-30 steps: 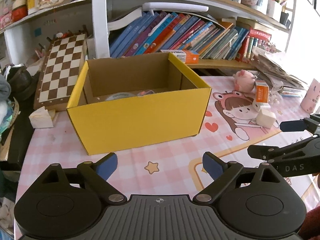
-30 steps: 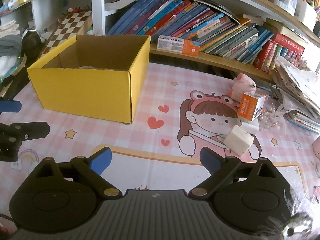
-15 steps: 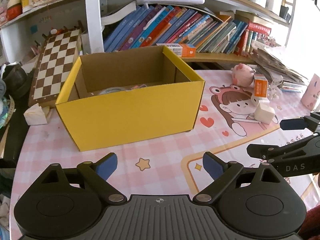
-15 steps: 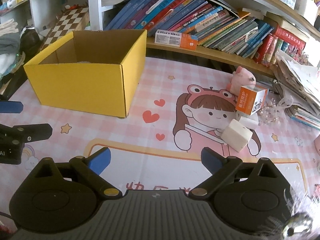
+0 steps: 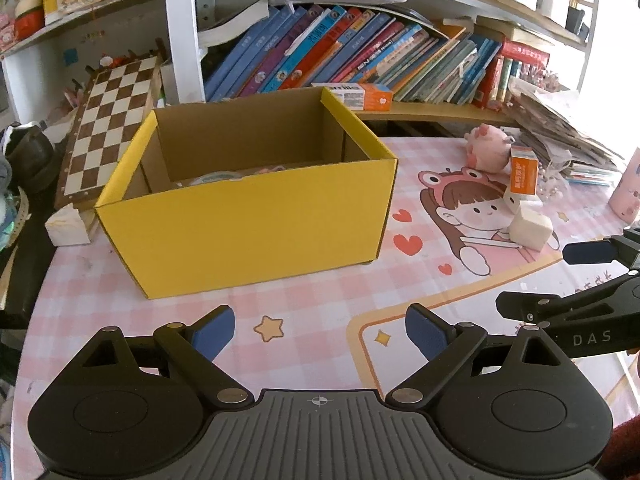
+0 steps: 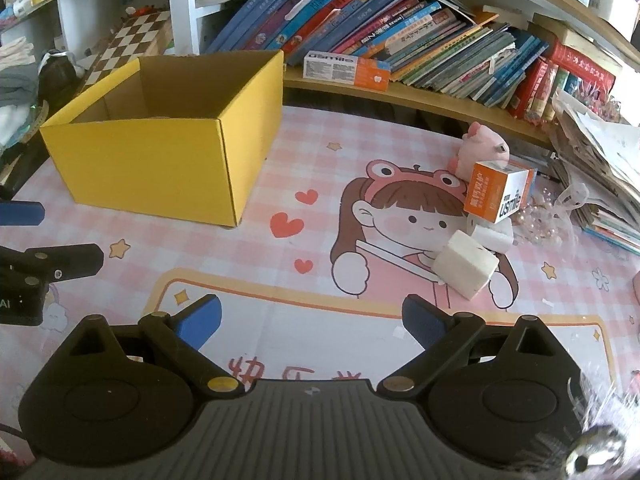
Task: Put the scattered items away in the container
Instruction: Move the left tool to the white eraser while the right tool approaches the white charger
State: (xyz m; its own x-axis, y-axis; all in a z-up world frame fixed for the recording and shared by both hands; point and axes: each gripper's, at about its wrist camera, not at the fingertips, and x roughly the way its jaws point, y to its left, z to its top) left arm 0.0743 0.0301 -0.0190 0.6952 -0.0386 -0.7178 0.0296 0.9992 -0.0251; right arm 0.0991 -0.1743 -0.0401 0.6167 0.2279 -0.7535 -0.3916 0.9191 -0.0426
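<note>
The left gripper (image 5: 320, 330) hovers over the pink mat (image 5: 312, 312), fingers spread wide and empty, with the yellow box (image 5: 248, 232) at 12 o'clock. The right gripper (image 6: 312, 318) is likewise wide and empty. From it, the box sits at 10 o'clock, while the white block (image 6: 466, 269), orange carton (image 6: 498, 196) and pink plush (image 6: 482, 152) cluster at 1 o'clock, well apart from the box.

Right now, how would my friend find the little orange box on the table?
Start at the big yellow box, then look right across the pink mat to the cartoon girl's head. Beside the pink plush pig is a small pile; the orange box sits tilted on top, the only orange thing among white blocks.
</note>
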